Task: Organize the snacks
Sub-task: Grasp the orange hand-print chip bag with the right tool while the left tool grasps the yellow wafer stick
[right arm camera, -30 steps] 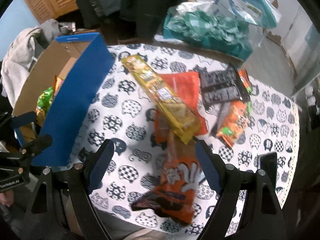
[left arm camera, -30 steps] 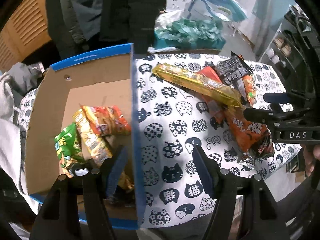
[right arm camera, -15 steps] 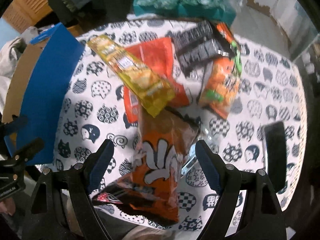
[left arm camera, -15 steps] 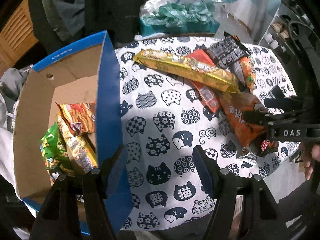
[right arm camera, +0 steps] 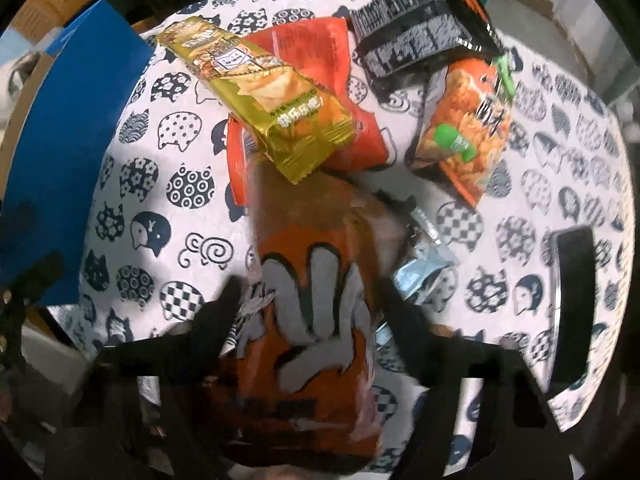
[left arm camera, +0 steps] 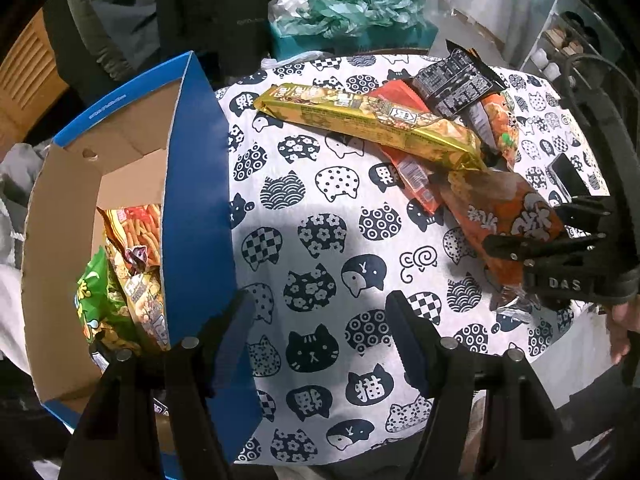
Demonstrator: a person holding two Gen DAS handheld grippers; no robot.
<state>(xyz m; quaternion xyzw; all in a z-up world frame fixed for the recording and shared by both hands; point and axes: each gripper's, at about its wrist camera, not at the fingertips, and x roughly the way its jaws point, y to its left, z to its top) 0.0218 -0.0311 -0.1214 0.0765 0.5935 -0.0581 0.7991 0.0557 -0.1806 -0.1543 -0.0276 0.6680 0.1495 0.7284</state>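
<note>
An orange snack bag lies near the round table's front edge, between the fingers of my right gripper. Its jaws are closing and the pads meet the bag's sides. The left wrist view shows that gripper over the same bag. Behind it lie a long yellow pack, a red pack, a black pack and an orange cracker bag. My left gripper hangs open and empty over the cat-print cloth, beside the blue wall of a cardboard box holding several snack bags.
A dark phone lies at the table's right edge, and a silver wrapper sits beside the orange bag. Teal plastic bags stand behind the table. A hand holds the right gripper.
My right gripper came down over the orange bag and its jaws narrowed onto it. My left gripper drifted from above the box to the cloth beside its blue wall.
</note>
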